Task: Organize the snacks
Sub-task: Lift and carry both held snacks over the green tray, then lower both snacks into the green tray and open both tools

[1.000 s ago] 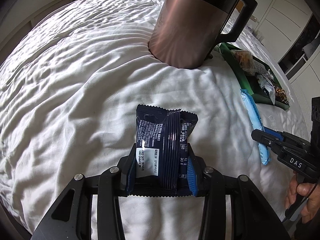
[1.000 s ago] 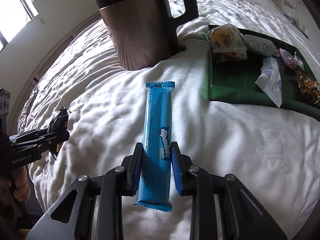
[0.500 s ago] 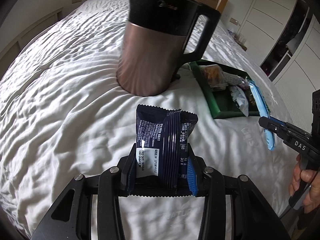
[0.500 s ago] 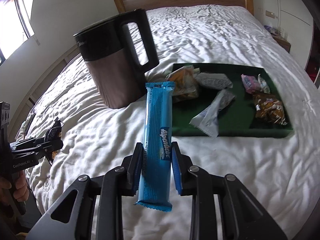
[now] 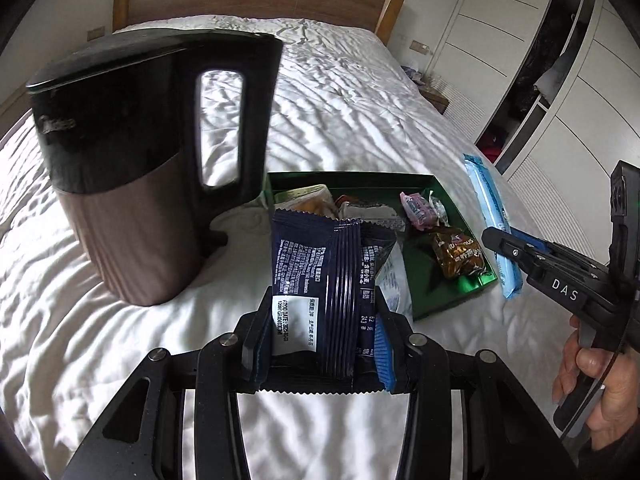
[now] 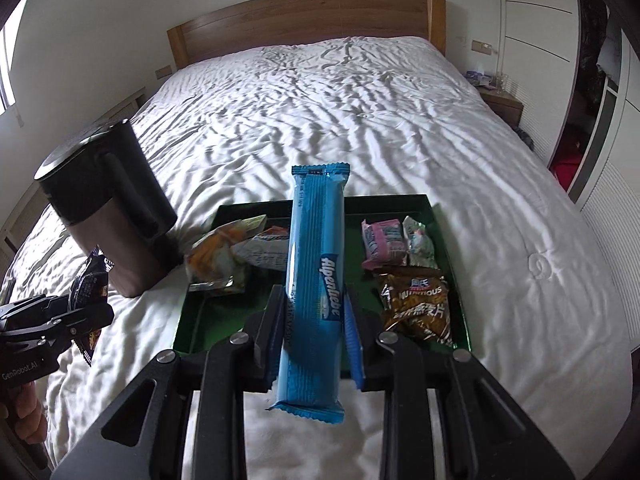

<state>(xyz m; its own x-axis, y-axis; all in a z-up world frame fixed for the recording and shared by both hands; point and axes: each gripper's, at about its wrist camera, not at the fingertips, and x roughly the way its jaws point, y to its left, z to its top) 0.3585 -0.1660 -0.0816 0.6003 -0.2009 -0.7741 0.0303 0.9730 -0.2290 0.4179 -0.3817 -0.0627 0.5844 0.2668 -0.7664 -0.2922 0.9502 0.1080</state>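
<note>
My left gripper [image 5: 320,312] is shut on a dark blue snack packet [image 5: 324,280], held in the air near the green tray [image 5: 452,300]. My right gripper [image 6: 314,312] is shut on a long blue Alpenliebe candy bar [image 6: 316,264], held above the near edge of the tray [image 6: 188,316]. The tray holds several snacks: an orange bag [image 6: 218,256], a pink packet [image 6: 382,240] and a brown packet [image 6: 416,304]. The right gripper with the blue bar [image 5: 490,216] shows at the right of the left wrist view. The left gripper with its packet [image 6: 86,284] shows at the left of the right wrist view.
A black and copper electric kettle [image 5: 132,168] stands on the white bed [image 6: 320,120] just left of the tray; it also shows in the right wrist view [image 6: 108,208]. A wooden headboard [image 6: 304,24] is at the far end, white wardrobes [image 5: 520,60] on the right.
Both grippers have risen and tilted up from the bed with their snacks and moved toward the tray. The kettle and tray now sit lower and closer in both views.
</note>
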